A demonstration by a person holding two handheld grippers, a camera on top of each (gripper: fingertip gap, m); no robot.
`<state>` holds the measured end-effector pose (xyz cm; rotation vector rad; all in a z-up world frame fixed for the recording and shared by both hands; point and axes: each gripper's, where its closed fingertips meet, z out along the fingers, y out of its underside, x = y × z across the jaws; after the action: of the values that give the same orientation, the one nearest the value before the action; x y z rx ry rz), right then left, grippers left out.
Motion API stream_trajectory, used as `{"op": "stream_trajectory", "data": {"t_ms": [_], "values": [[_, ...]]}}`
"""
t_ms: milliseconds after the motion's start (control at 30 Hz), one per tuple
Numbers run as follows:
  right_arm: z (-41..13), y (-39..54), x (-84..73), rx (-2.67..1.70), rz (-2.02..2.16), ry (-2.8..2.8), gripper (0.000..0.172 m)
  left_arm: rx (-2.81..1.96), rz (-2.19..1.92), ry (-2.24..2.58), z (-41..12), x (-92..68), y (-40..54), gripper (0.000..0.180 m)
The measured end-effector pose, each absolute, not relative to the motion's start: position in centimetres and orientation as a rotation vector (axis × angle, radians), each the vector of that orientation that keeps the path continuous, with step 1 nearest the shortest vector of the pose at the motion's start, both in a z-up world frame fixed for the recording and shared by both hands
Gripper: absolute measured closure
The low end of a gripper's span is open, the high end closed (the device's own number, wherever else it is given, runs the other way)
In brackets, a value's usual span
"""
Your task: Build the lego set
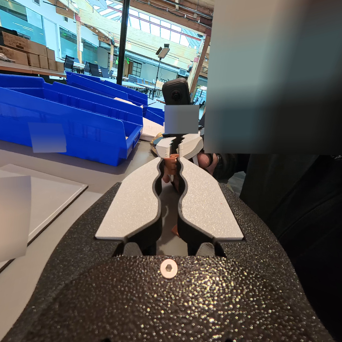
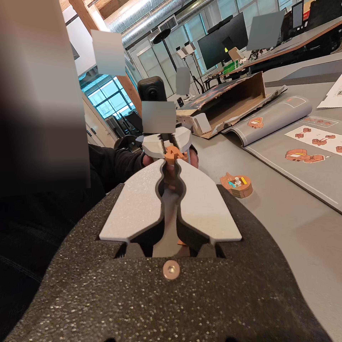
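Left gripper (image 1: pixel 169 160) and right gripper (image 2: pixel 170 160) face each other tip to tip above the grey counter (image 1: pixel 77 166); both are nearly closed, pads pressed on one small orange-brown brick piece (image 1: pixel 171 163) held between them in the air.

Left wrist view: the piece shows as a narrow stepped block clamped at the fingertips; the right gripper meets it from the far side; a hand (image 1: pixel 207 160) under that gripper; blue bins (image 1: pixel 103 129) in a row at left; a white pad (image 1: pixel 153 129) and a tan figure (image 1: pixel 157 138) beyond the tips; grey sheet (image 1: pixel 55 199) at near left.

Right wrist view only: the piece (image 2: pixel 172 153) shows a fork shape with a peg at its side; a round brown brick assembly (image 2: pixel 236 186) sits on the counter, right of the grippers and apart from them; open instruction booklet (image 2: pixel 296 144) further right; torn cardboard box (image 2: pixel 231 103) behind; monitor (image 2: pixel 220 42) in the background.
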<state>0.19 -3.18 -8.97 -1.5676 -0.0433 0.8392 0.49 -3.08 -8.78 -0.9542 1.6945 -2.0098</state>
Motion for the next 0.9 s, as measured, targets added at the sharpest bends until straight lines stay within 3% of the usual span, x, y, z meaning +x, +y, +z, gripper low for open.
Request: {"op": "stream_trajectory", "data": {"t_ms": [900], "values": [[-9.07, -3.21, -0.33, -1.639, 0.645, -0.111, 0.164, -0.837, -1.963, 1.696, -8.41, -0.28, -3.27, 0.169]]}}
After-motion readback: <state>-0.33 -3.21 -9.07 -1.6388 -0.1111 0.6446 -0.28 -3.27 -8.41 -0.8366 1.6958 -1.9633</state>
